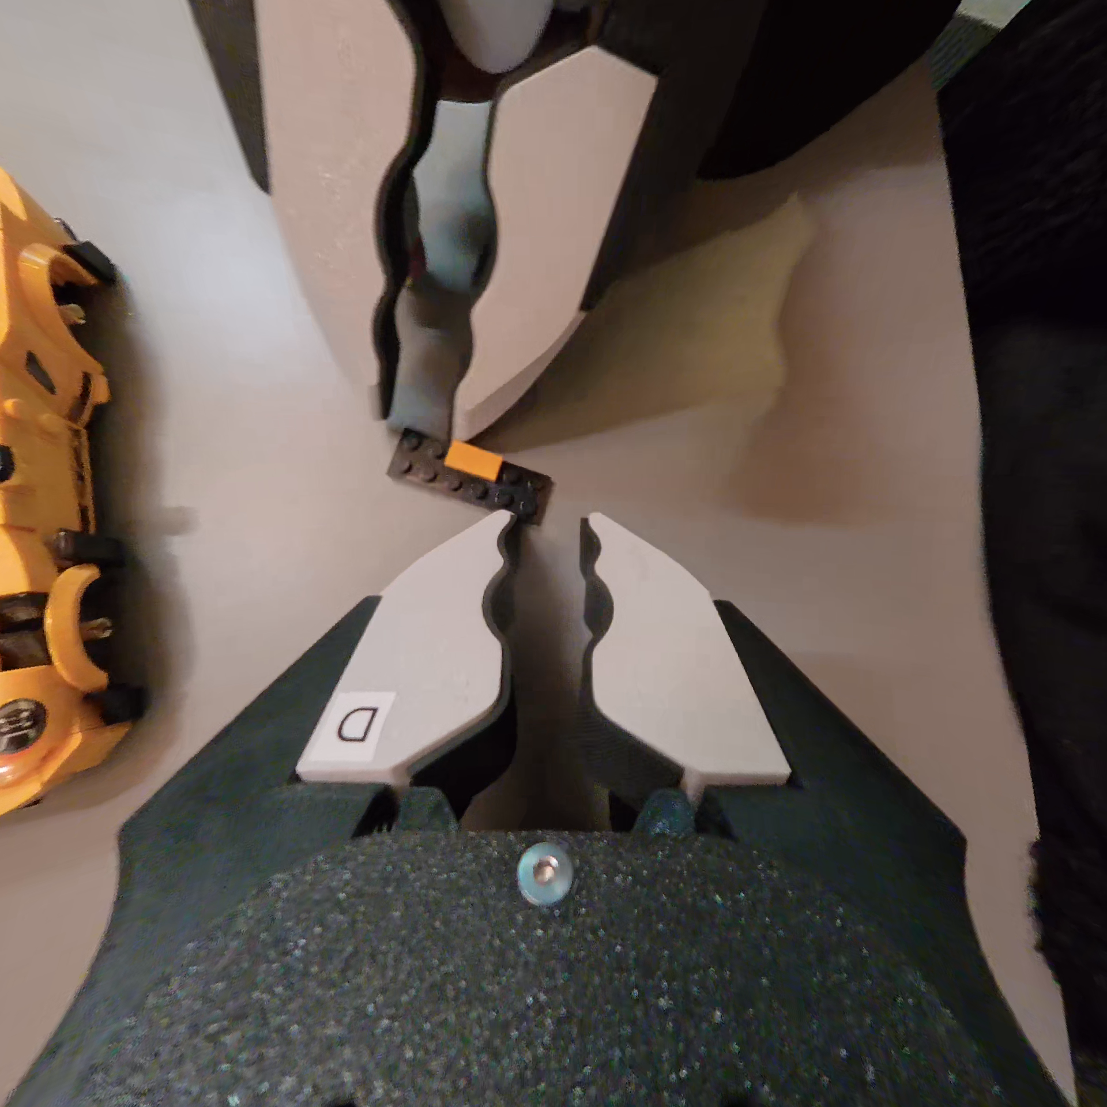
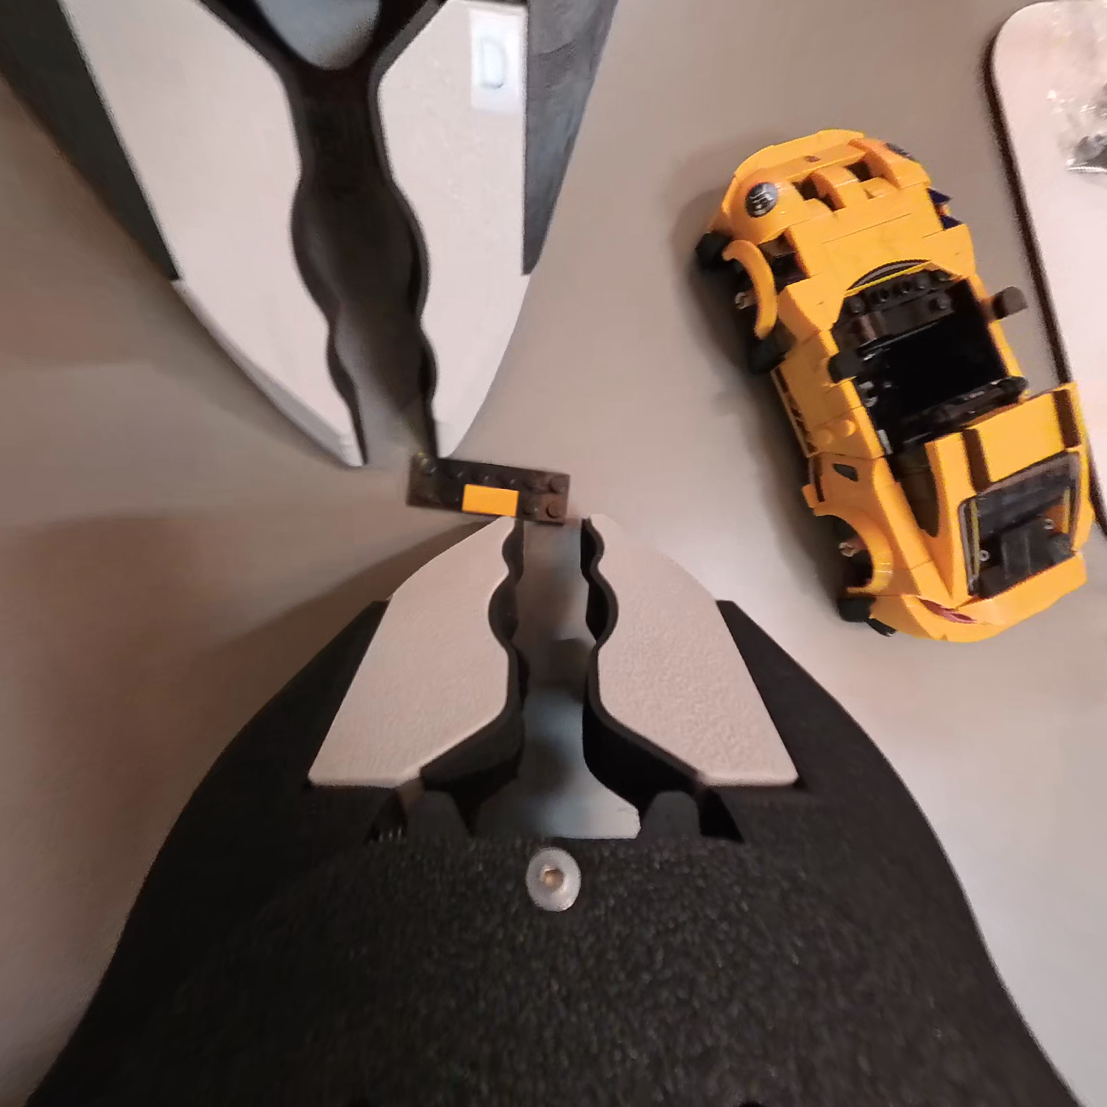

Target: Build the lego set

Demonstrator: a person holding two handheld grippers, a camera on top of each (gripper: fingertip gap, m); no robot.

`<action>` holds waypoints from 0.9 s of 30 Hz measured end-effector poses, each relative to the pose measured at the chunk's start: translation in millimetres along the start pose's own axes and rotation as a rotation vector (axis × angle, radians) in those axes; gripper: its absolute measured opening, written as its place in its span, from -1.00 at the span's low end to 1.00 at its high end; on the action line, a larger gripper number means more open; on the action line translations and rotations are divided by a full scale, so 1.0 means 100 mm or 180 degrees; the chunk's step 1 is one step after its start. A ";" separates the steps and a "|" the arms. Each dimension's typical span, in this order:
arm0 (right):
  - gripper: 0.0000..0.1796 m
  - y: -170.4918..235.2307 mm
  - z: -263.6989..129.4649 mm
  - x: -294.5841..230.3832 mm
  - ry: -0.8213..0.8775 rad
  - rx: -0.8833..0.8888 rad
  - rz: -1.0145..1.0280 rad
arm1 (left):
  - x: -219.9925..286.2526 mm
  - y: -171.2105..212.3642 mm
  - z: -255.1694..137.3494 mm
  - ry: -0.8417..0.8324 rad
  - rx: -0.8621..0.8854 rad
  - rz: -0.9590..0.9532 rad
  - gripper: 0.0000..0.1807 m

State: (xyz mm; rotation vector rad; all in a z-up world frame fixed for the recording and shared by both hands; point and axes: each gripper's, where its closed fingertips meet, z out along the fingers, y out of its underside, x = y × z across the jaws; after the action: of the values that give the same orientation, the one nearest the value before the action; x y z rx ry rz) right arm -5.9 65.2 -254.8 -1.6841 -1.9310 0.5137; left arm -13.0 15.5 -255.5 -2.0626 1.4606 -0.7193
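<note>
Left claw [image 1: 548, 518] sits narrowly open, gripping nothing, tips at one end of our black plate [image 1: 473, 476]. Right claw [image 2: 542, 521] likewise, at the other end. Plate lies flat on the bench [image 2: 629, 419], long axis crosswise between claws, orange tile [image 2: 490, 498] on top. Yellow car [image 2: 898, 389] well apart, beside a tray [image 2: 1030, 180] holding small bits.

Long black studded plate [image 2: 488, 492] flat on table [image 2: 629, 419], small orange tile [image 2: 490, 500] on top; both grippers' tips at opposite ends; yellow brick car [image 2: 898, 383] right, well apart.
</note>
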 end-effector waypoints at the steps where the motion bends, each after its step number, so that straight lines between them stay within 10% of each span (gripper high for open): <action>1: -0.80 -0.01 0.01 0.03 0.0055 0.0015 0.0008 | 0.02 -0.01 0.01 0.0035 0.0016 0.0008 -0.80; 27: -1.00 -0.22 0.07 -0.35 -0.0249 0.0020 -0.0239 | -0.28 0.04 -0.18 -0.0112 0.0107 -0.0158 -0.55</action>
State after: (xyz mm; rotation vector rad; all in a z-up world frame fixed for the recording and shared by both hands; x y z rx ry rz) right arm -24.2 28.0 -252.5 -1.6025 -2.0375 0.5641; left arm -35.4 39.0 -248.5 -2.0822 1.3732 -0.7184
